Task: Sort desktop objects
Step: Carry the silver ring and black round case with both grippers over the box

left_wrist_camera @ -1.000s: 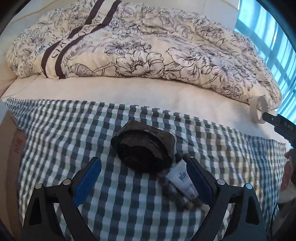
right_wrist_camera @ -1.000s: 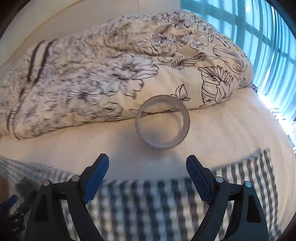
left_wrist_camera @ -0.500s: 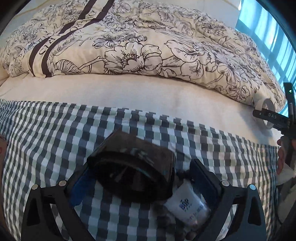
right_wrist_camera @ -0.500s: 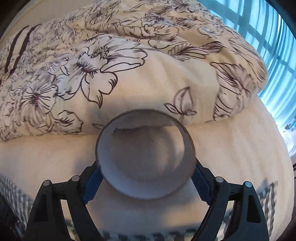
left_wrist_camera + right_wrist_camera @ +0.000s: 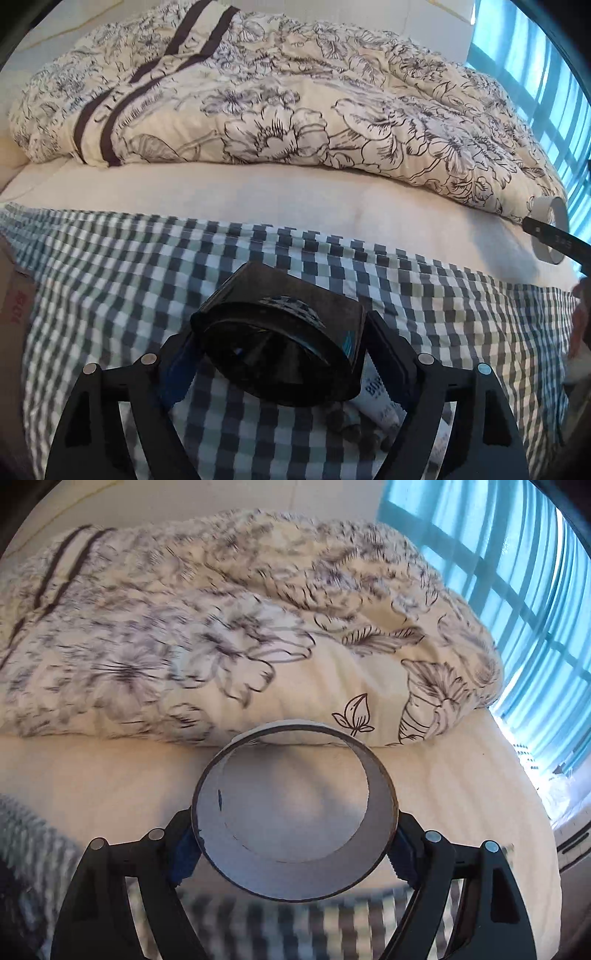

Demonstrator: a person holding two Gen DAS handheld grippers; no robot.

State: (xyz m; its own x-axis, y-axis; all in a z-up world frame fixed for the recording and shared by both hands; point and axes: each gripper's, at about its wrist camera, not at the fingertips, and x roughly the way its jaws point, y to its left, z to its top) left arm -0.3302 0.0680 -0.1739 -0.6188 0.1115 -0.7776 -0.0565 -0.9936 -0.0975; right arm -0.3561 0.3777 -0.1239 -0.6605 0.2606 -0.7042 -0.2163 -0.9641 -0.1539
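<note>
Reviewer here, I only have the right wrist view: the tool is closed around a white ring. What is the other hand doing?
Observer: The left tool is shut on a black tape roll over the checkered cloth.
Operator: Anything else near that roll?
Observer: Yes, a small white tube and a string of dark beads lie on the cloth just beneath it.
Operator: Does the left view show my ring?
Observer: Yes, at its far right edge, the white ring sits in the right tool, seen edge-on beside the floral duvet.
</note>
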